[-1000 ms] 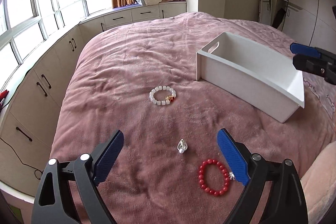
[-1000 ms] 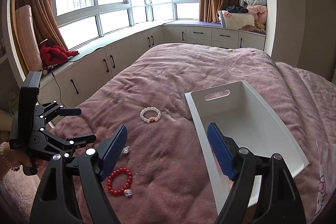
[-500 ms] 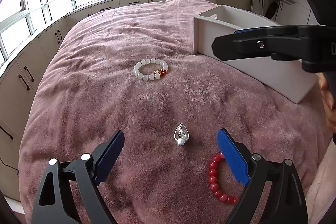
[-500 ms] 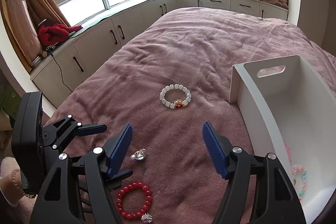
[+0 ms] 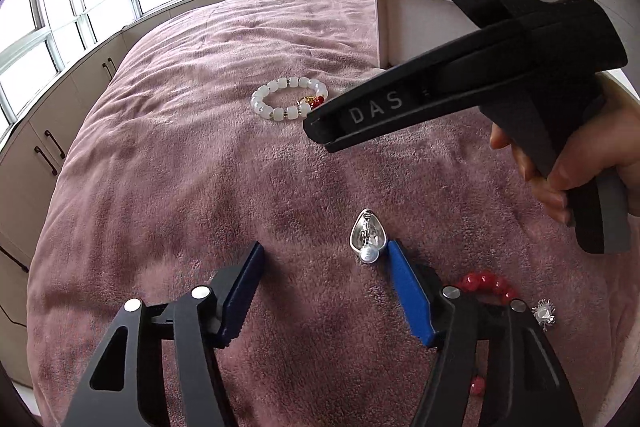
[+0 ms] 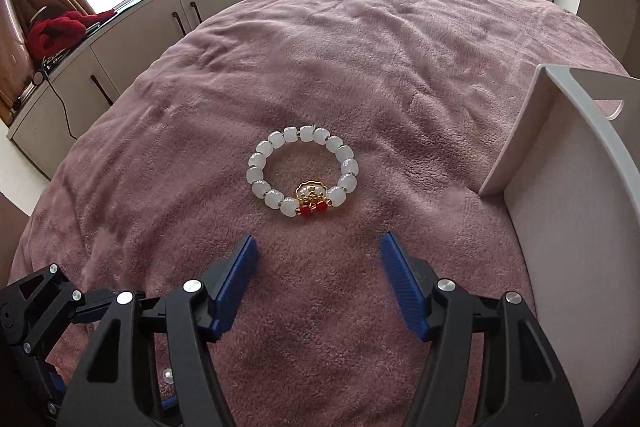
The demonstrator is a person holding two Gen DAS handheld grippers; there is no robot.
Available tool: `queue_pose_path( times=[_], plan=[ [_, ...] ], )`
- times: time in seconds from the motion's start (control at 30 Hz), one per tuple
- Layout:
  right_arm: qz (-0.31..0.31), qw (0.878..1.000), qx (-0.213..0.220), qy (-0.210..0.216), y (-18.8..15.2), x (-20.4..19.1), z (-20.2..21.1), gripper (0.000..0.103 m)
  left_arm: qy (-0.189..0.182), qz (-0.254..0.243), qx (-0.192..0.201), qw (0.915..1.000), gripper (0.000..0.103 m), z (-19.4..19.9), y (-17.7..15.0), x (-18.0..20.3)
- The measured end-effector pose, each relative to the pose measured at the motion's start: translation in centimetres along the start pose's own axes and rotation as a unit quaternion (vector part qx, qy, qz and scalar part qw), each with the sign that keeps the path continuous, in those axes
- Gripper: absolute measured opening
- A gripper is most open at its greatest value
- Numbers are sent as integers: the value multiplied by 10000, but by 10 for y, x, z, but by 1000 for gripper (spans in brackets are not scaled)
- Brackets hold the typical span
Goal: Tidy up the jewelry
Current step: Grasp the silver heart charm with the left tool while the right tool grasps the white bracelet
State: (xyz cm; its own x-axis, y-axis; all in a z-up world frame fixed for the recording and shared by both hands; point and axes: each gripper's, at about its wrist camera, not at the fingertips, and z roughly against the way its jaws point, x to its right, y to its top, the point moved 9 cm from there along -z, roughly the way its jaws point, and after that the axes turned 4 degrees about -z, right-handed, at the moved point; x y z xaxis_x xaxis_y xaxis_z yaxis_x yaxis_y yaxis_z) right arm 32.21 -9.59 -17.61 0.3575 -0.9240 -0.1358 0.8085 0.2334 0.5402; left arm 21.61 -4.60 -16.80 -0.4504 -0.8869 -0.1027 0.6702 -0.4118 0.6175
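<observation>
Just ahead of the right gripper's parted, empty fingers, the white bead bracelet.

I count two beaded bracelets on my pink plush blanket: one of white beads with a gold charm and one of red beads. There is one silver teardrop pendant with a pearl and one white plastic bin.

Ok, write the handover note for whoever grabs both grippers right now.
Left gripper: open, jaws just closing, low over the blanket; silver pendant lies at its right finger's tip, not gripped.
Right gripper: open, jaws just narrowing, empty, aimed at the white bead bracelet.
Red bead bracelet lies beside the left gripper's right finger.
White bin stands to the right.
Left to do: all three pieces into the bin.
</observation>
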Motion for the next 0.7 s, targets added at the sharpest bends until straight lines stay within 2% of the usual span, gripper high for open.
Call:
queue_pose_path(
  times=[0.13,0.2,0.33,0.4,0.47,0.6,0.7],
  plan=[
    [89,9999,72,-75,8,-2,-11,64,-38,61,51,10000,50,0,-1,-4],
    [80,9999,100,-106,14,-3,-16,60,-110,145,29,9998,43,1,-3,-7],
    [106,9998,156,-65,19,-7,-19,46,-274,431,52,9987,27,3,-6,-17],
    [142,9997,175,45,21,-11,-20,33,-368,571,72,9977,21,4,-7,-20],
    [150,9996,171,185,22,-15,-19,21,-411,641,98,9970,19,5,-7,-22],
    [107,9987,196,450,20,-18,-14,20,-445,658,110,9968,20,8,-6,-20],
    [101,9982,179,568,16,-19,-8,20,-546,643,165,9963,32,13,-4,-12]
  ],
)
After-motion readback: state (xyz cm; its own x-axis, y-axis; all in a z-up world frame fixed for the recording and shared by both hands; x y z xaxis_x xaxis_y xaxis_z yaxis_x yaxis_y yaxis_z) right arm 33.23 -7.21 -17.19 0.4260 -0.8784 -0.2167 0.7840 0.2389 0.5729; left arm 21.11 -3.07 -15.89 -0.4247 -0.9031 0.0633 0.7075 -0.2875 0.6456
